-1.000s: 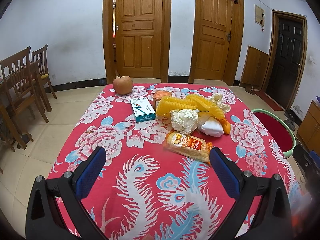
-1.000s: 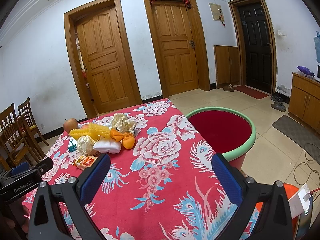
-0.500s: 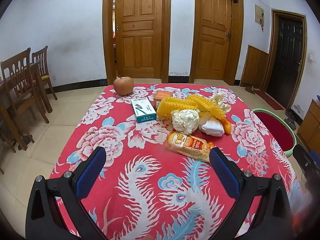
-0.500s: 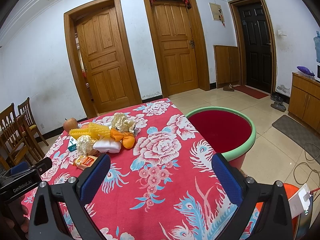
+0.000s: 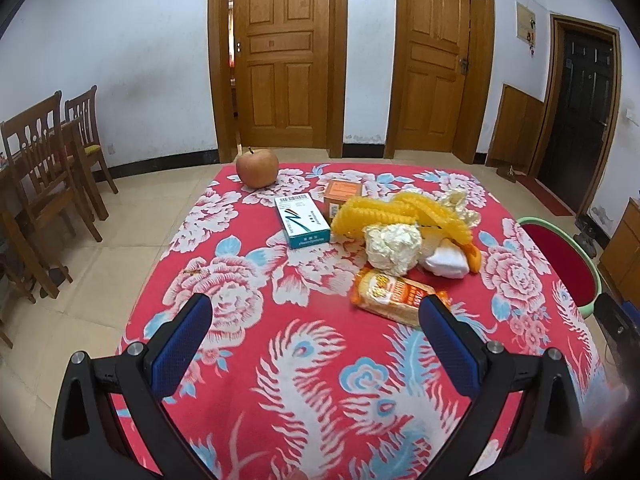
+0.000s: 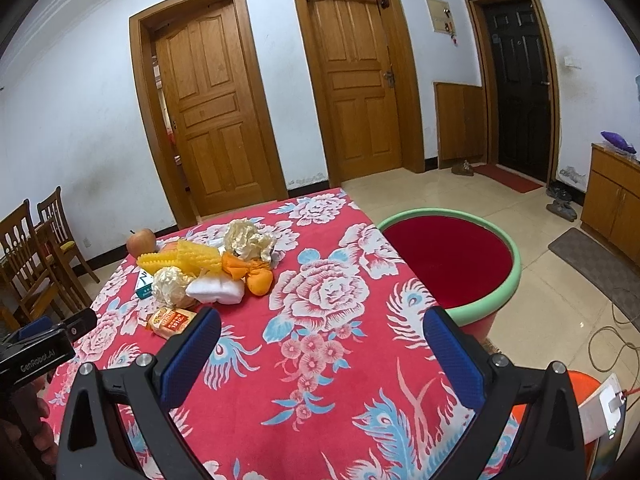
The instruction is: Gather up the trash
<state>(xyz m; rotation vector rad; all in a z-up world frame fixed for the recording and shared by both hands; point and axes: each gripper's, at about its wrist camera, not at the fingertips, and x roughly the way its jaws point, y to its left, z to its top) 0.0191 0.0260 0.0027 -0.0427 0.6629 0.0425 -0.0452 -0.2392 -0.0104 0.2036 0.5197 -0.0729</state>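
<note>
Nothing was collected: both grippers, left (image 5: 316, 320) and right (image 6: 322, 332), hung spread and empty, the trash (image 5: 394, 240) lay heaped on the table (image 5: 304, 360), the bin (image 6: 452, 260) bare.

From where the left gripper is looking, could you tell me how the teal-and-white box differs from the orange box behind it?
The teal-and-white box lies flat and long, its white top showing a barcode; the orange box looks squarer and stands taller. The teal-and-white box sits in the open, while the orange box is partly hidden by the yellow foam netting. Both are small cartons resting on the floral tablecloth.
</note>
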